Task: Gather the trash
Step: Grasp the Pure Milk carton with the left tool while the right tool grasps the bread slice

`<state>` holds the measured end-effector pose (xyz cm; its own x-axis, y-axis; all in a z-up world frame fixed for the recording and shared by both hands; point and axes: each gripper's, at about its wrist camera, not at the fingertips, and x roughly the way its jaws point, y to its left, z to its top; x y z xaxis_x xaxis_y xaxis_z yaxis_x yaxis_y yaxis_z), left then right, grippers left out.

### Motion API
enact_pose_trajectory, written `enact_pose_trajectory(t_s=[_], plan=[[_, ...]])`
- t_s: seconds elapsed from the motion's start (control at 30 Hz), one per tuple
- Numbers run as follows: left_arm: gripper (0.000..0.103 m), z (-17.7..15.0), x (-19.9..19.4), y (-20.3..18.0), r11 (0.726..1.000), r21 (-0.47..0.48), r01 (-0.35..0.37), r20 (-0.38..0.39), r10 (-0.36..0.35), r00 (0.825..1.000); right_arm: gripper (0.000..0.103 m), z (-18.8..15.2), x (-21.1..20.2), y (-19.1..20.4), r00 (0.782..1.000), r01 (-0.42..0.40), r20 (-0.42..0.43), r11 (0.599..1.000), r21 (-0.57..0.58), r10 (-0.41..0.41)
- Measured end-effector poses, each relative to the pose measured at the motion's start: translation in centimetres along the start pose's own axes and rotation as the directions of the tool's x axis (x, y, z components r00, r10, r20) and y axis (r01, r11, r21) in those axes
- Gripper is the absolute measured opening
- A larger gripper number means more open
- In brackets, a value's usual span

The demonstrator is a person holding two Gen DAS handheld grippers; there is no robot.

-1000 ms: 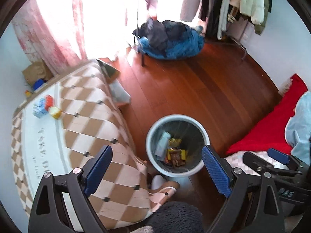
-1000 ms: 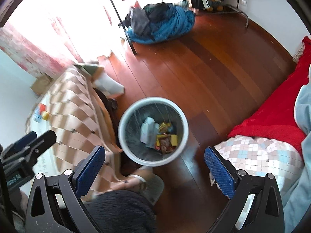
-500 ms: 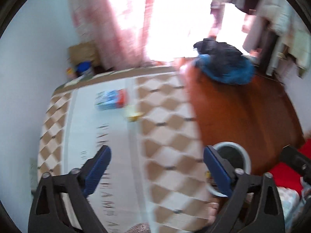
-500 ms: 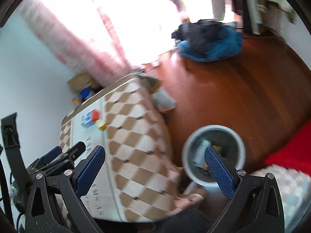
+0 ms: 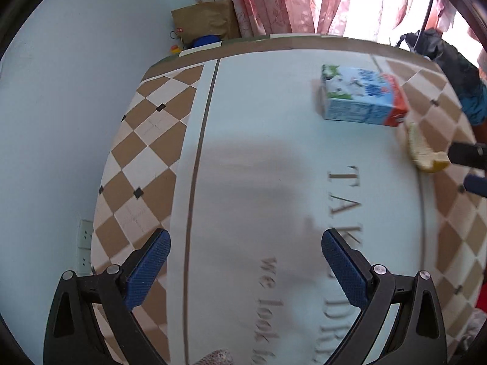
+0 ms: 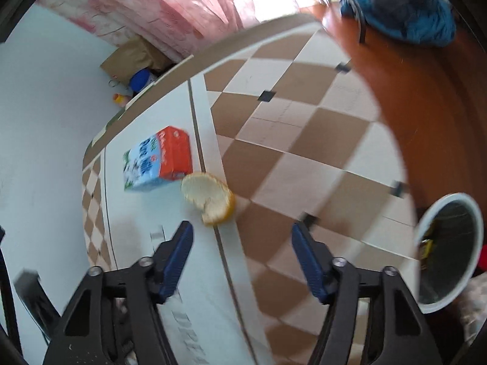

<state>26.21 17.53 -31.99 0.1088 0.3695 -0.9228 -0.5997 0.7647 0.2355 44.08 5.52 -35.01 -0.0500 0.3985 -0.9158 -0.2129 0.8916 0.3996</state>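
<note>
A blue, white and red milk carton point(image 5: 362, 97) point(image 6: 158, 161) lies on its side on the cloth-covered table point(image 5: 258, 158) point(image 6: 304, 140). Touching its red end sits a piece of yellow citrus peel point(image 5: 424, 149) point(image 6: 210, 197). My left gripper point(image 5: 245, 264) hangs open over bare cloth, well short and left of the carton. My right gripper point(image 6: 242, 254) is just in front of the peel; its jaws are closing with nothing between them. The grey bin point(image 6: 447, 249) stands on the floor past the table's right edge, with wrappers inside.
A brown paper bag point(image 5: 204, 21) and a blue-capped item point(image 5: 207, 40) sit behind the table against the wall. A heap of dark and blue clothes point(image 6: 401, 9) lies on the wooden floor point(image 6: 426, 106). Pink curtains point(image 5: 289, 0) hang at the back.
Both grippers swung left from above the bin to over the table and came down closer to it. The right gripper's jaws have narrowed; the carton and peel now loom larger.
</note>
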Motion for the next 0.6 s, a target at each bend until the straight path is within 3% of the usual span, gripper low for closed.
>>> enact_pose_trajectory(t_s=[0.13, 0.17, 0.2, 0.23, 0.37, 0.47, 0.53, 0.6], plan=[[0.102, 0.8, 0.9, -0.1, 0.999, 0.044, 0.0, 0.005, 0.0, 1.0, 0.046, 1.1, 2.5, 0.8, 1.0, -0.011, -0.029, 1.0, 0.027, 0.011], [0.102, 1.1, 0.9, -0.3, 0.998, 0.059, -0.003, 0.011, 0.002, 1.0, 0.038, 1.2, 2.6, 1.4, 1.0, -0.003, -0.006, 1.0, 0.018, 0.003], [0.102, 1.3, 0.8, -0.5, 0.997, 0.077, -0.005, 0.02, 0.004, 1.0, 0.011, 1.3, 2.7, 1.7, 1.0, -0.021, -0.012, 1.0, 0.004, 0.021], [0.102, 1.7, 0.7, -0.8, 0.995, 0.1, -0.008, 0.031, 0.005, 1.0, 0.007, 1.3, 3.0, 2.2, 0.999, -0.016, -0.028, 1.0, -0.016, 0.016], [0.102, 3.7, -0.1, -2.3, 0.975, 0.218, -0.032, 0.094, 0.011, 0.995, 0.007, 1.4, 2.1, 3.0, 1.0, 0.028, 0.002, 0.995, -0.091, -0.028], [0.102, 6.1, -1.1, -4.0, 0.941, 0.335, -0.042, 0.159, -0.013, 0.987, 0.007, 2.5, 0.3, 1.8, 0.996, 0.076, 0.048, 0.992, -0.099, -0.071], [0.102, 7.6, -1.5, -5.3, 0.9, 0.433, -0.044, 0.192, -0.044, 0.98, 0.007, 3.7, -0.5, 0.1, 0.992, 0.11, 0.064, 0.992, -0.067, -0.105], [0.102, 8.7, -1.6, -6.7, 0.841, 0.54, -0.037, 0.209, -0.091, 0.974, 0.007, 4.9, -0.8, -1.2, 0.991, 0.126, 0.059, 0.992, -0.033, -0.123]])
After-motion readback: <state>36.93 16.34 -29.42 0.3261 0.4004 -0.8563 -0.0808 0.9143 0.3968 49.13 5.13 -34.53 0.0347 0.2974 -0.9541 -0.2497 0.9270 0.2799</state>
